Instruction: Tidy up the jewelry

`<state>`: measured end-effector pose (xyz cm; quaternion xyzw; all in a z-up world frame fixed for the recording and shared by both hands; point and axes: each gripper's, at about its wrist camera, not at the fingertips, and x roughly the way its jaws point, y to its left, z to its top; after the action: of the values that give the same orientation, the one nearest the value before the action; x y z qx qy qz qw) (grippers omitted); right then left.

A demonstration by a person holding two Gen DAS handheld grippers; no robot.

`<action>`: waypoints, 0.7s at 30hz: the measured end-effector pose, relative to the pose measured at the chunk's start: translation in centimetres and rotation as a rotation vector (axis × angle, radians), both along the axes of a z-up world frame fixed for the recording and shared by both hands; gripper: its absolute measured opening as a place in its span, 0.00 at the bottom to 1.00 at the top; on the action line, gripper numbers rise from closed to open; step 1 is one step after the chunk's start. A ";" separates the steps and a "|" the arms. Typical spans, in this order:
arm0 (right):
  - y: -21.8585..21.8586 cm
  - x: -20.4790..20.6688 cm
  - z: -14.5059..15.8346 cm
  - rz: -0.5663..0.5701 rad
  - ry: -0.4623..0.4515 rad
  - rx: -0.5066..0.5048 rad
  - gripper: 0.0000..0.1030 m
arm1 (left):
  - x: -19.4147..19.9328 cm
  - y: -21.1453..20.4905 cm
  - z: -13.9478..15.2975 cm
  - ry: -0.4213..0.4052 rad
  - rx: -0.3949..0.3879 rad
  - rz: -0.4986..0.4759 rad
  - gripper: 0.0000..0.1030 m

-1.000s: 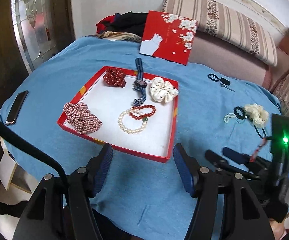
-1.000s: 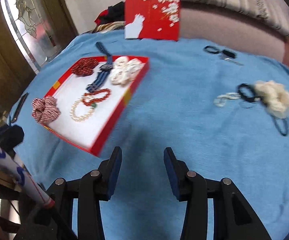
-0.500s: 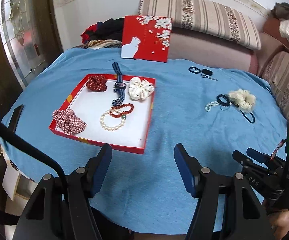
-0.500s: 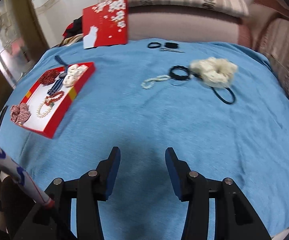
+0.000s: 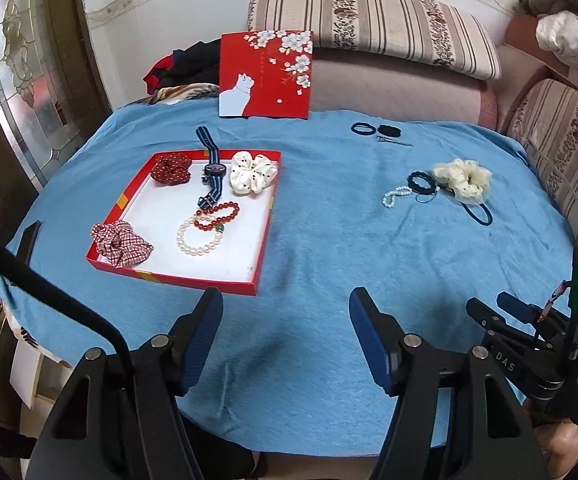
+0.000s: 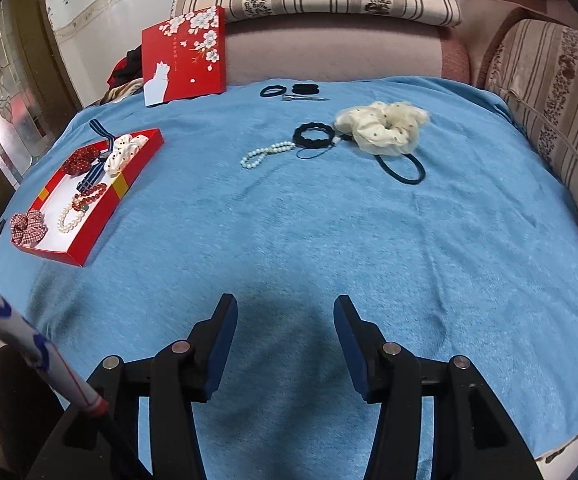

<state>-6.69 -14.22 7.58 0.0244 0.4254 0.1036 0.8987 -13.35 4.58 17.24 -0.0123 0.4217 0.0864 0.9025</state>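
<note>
A red tray (image 5: 265, 236) (image 6: 101, 224) on the blue cloth holds a plaid scrunchie (image 5: 121, 242), a dark red scrunchie (image 5: 171, 170), a white dotted scrunchie (image 5: 253, 176), a striped watch (image 5: 213, 172), a pearl bracelet (image 5: 197, 240) and a red bead bracelet (image 5: 219, 216). Loose on the cloth lie a small pearl bracelet (image 6: 265, 153), a black scalloped hair tie (image 6: 313, 135), a cream scrunchie (image 6: 383, 126) and a thin black hair band (image 6: 403, 168). My left gripper (image 5: 286, 312) and right gripper (image 6: 285, 320) are open and empty, near the front edge.
A red lid with a white cat (image 5: 265, 76) leans against the striped sofa (image 5: 369, 28). Black hair ties and a clip (image 6: 293, 92) lie at the back. A phone (image 5: 29, 240) lies left of the tray. Clothes (image 5: 181, 68) are piled behind.
Both grippers have drawn back and up from the table, so more of it shows. The right view has swung from the tray toward the loose items. Both stay open.
</note>
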 end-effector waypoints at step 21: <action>-1.8 0.4 -1.7 -0.057 0.028 0.014 0.53 | 0.4 -1.7 -1.3 0.023 0.007 -0.034 0.63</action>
<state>-6.34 -16.00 5.88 0.0441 0.4362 0.0805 0.8952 -12.99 2.89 15.90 -0.0009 0.4320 0.0727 0.8989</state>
